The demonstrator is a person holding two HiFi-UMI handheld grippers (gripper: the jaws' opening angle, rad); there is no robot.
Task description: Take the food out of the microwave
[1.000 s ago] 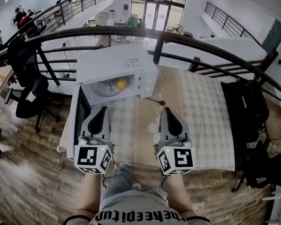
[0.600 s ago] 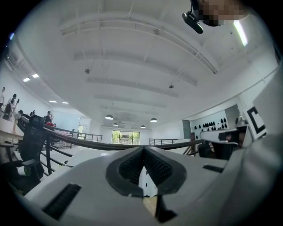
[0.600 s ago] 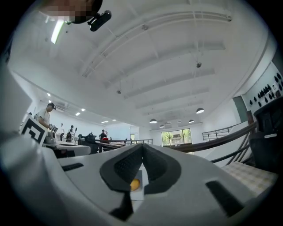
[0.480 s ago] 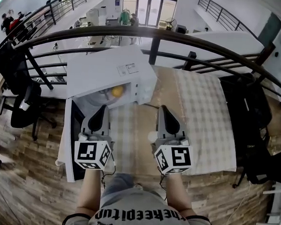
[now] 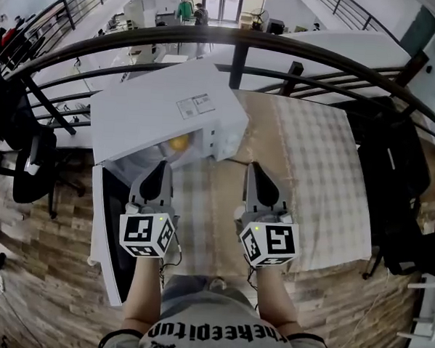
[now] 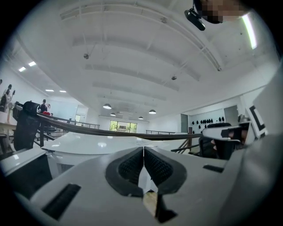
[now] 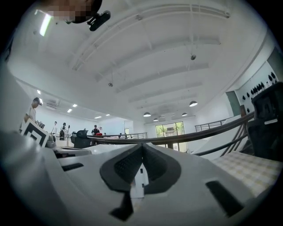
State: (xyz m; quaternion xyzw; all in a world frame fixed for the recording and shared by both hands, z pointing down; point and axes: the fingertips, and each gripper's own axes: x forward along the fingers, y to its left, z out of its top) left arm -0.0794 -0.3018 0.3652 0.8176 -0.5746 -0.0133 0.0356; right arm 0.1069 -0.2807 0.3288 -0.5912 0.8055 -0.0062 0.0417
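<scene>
In the head view we see the white microwave (image 5: 163, 108) in the upper left of the middle, standing on a table (image 5: 312, 167) under a pale checked cloth, its top turned at an angle to the table's edge. Its door (image 5: 113, 230) hangs open toward the lower left of the frame, the dark inner face showing. Inside the open cavity, near its right side, sits the food (image 5: 178, 142), a small round yellow thing on what looks like a pale plate; more than that we cannot make out. Our left gripper (image 5: 162, 167) is in the lower middle left, its tips just below the cavity's mouth and close to the food but not touching it. Our right gripper (image 5: 255, 166) is level with it to the right, over the bare cloth below the microwave's right front corner. Each carries its marker cube nearest to us, the left cube (image 5: 147, 235) and the right cube (image 5: 270, 244). In the left gripper view the ribbed black pads (image 6: 131, 167) lie pressed together along a thin line with nothing caught between them. In the right gripper view the pads (image 7: 128, 165) likewise meet at the tip and grip nothing. A dark curved railing (image 5: 297, 46) arcs across the top of the head view behind the table, and a black office chair (image 5: 32, 167) stands on the wooden floor (image 5: 44, 284) at the far left.
</scene>
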